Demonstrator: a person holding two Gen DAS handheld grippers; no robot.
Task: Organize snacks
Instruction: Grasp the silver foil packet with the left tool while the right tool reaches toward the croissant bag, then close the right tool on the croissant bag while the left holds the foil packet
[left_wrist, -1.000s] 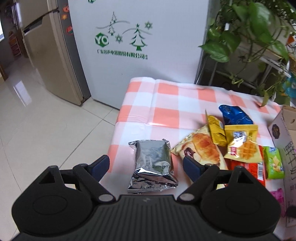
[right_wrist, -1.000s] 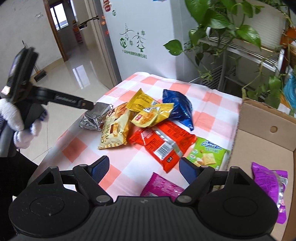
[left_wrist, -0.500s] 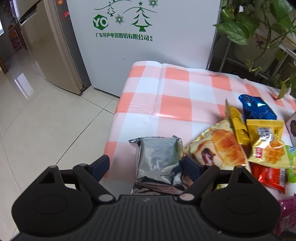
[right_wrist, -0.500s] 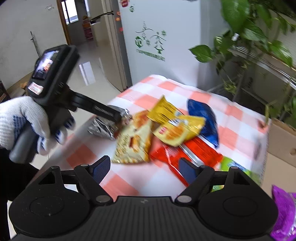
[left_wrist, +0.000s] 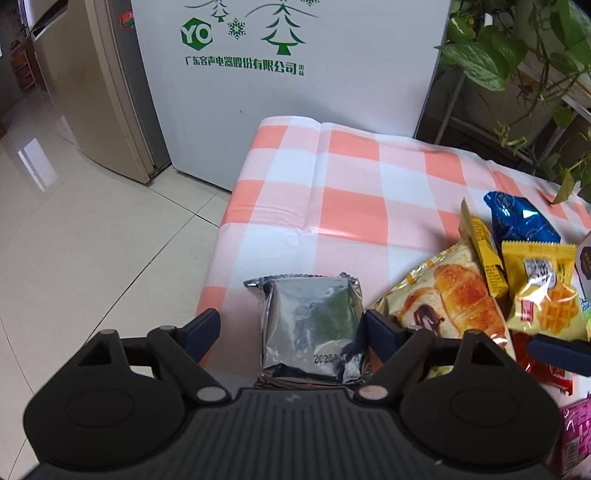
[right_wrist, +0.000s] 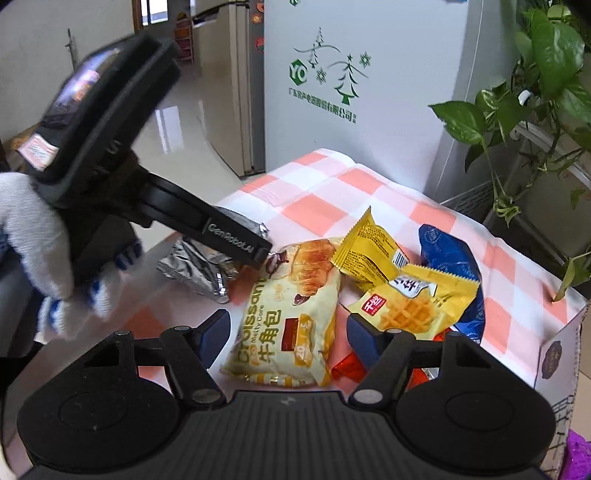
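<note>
two grippers close in on the snack pile

as its jaws narrow, the left gripper (left_wrist: 291, 328) straddles the crinkled silver foil packet (left_wrist: 314, 325) at the checked tablecloth's (left_wrist: 351, 177) edge, one pad touching, the other apart. the right gripper (right_wrist: 288, 332) closes around the glossy croissant bag (right_wrist: 291, 314), lying lengthwise between its fingers, unclamped.
</note>
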